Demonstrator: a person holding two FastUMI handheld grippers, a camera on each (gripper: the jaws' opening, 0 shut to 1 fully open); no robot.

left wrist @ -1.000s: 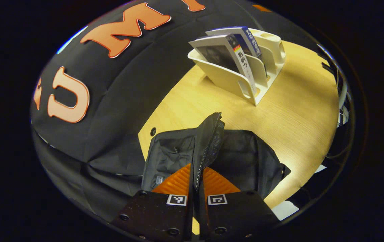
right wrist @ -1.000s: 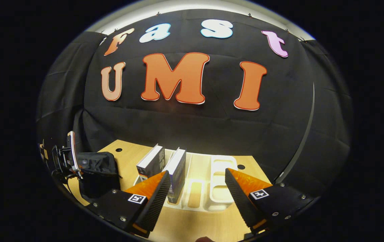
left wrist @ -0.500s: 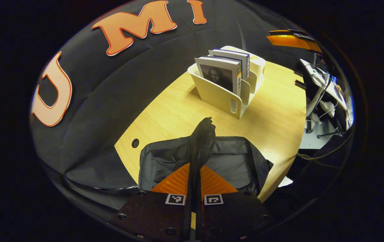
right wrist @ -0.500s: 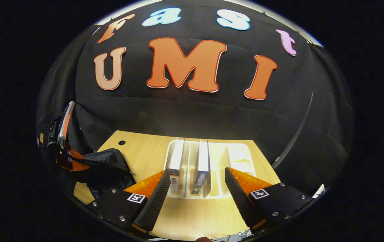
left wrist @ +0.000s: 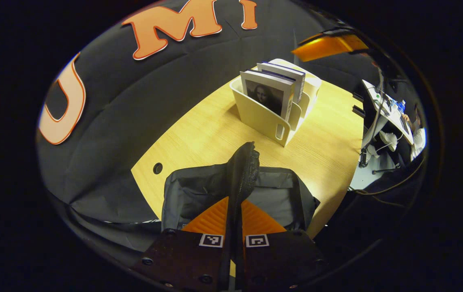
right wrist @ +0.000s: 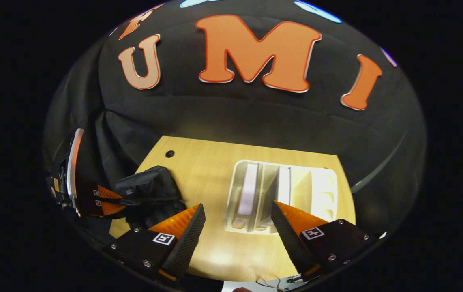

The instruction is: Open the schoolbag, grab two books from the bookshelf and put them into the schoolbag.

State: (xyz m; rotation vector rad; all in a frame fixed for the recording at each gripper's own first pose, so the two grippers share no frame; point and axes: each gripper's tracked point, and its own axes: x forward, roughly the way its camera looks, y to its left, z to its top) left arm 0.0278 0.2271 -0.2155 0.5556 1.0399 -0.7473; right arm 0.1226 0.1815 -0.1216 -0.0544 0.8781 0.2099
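Nearest the left gripper view's camera, the left hand-held gripper (left wrist: 234,211) is clamped on the raised zipper edge of the black schoolbag (left wrist: 280,194), which lies on the wooden tabletop (left wrist: 215,134). Farther back, a cream bookshelf (left wrist: 262,117) holds two upright books (left wrist: 268,91). Over that bookshelf, in the right gripper view, the right hand-held gripper (right wrist: 237,227) hovers with its fingers spread wide, gripping nothing.
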